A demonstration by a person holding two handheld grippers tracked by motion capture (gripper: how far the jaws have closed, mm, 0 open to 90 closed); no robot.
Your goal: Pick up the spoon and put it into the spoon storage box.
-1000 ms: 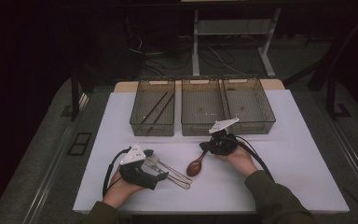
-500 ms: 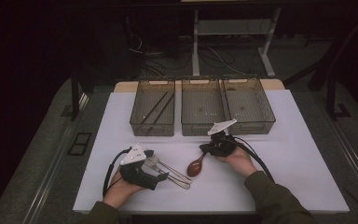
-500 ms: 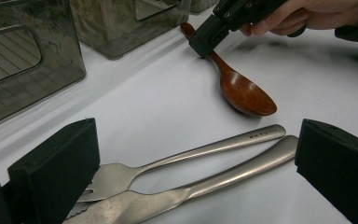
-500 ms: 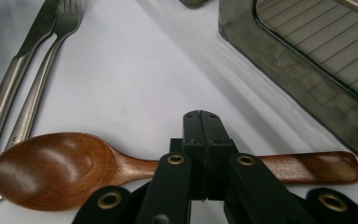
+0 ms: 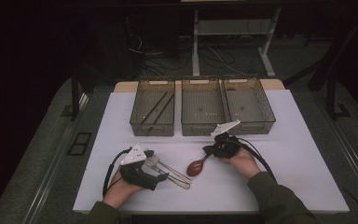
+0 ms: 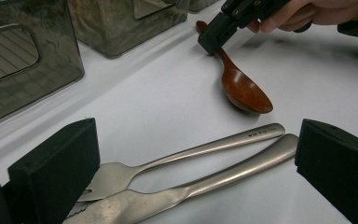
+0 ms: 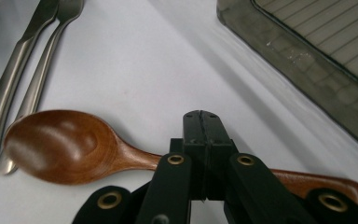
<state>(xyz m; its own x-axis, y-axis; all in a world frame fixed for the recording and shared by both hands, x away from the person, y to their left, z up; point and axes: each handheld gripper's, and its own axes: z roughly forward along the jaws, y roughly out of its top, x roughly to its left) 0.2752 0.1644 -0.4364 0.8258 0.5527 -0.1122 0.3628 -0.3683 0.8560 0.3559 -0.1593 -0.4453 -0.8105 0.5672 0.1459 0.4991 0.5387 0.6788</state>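
Right gripper view: right gripper [image 7: 201,122] has jaws pressed together over the wooden spoon [image 7: 65,145] handle, prob pinching it, long axis crosswise to the jaws, bowl off to their left; left gripper [image 6: 193,163] spread wide astride fork [image 6: 177,158] & knife [image 6: 200,186].

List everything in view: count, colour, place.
bins: 3, smoky clear, row at table's far edge
sticks: 2, dark, in left bin
wooden spoon: 1, brown, table centre, handle under right gripper
fork: 1, silver, table, between left gripper's jaws
knife: 1, silver, beside fork
table: 1, white top
left gripper: 1, black, open around fork and knife
right gripper: 1, black, jaws together over spoon handle
hands: 2, holding grippers
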